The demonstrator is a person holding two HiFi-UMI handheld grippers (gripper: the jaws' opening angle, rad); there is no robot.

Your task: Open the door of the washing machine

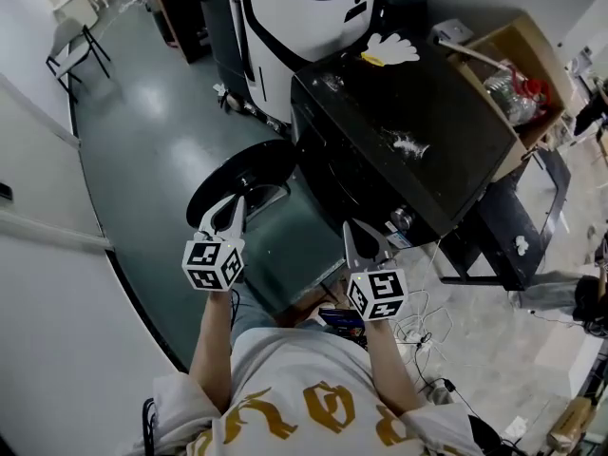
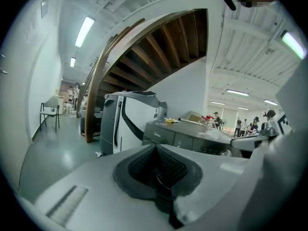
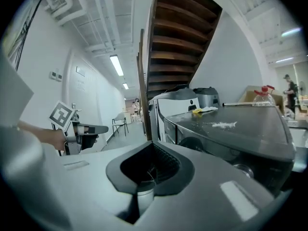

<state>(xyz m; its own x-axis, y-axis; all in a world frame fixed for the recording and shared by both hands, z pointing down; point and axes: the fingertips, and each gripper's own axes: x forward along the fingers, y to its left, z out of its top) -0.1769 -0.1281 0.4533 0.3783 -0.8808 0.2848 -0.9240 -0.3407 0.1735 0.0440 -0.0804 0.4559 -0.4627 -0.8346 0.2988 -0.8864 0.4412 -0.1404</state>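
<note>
Head view: the washing machine point(image 1: 399, 150) is a black box right of centre. Its round dark door point(image 1: 249, 180) stands swung out to the left of its front, over the green floor point(image 1: 142, 150).

The left gripper point(image 1: 231, 209) has its tips over the door's near rim. Whether they touch it cannot be told from above. In the left gripper view its jaws are clenched together with nothing between them point(image 2: 156, 148). The right gripper point(image 1: 350, 228) points at the machine's front corner. In the right gripper view its jaws are also closed and empty point(image 3: 153, 146).

On the machine's lid lie a white smear point(image 1: 410, 146) and, at the far edge, a white glove-shaped piece point(image 1: 391, 47) beside a yellow scrap point(image 1: 372, 60).

Against the machine's right side stands an open cardboard box point(image 1: 530, 41). It holds clear plastic bottles point(image 1: 508, 88), at least one with a red top. A long pale rod point(image 1: 475, 55) lies across its rim.

Behind the washer stands a white and black appliance point(image 1: 304, 17).
</note>
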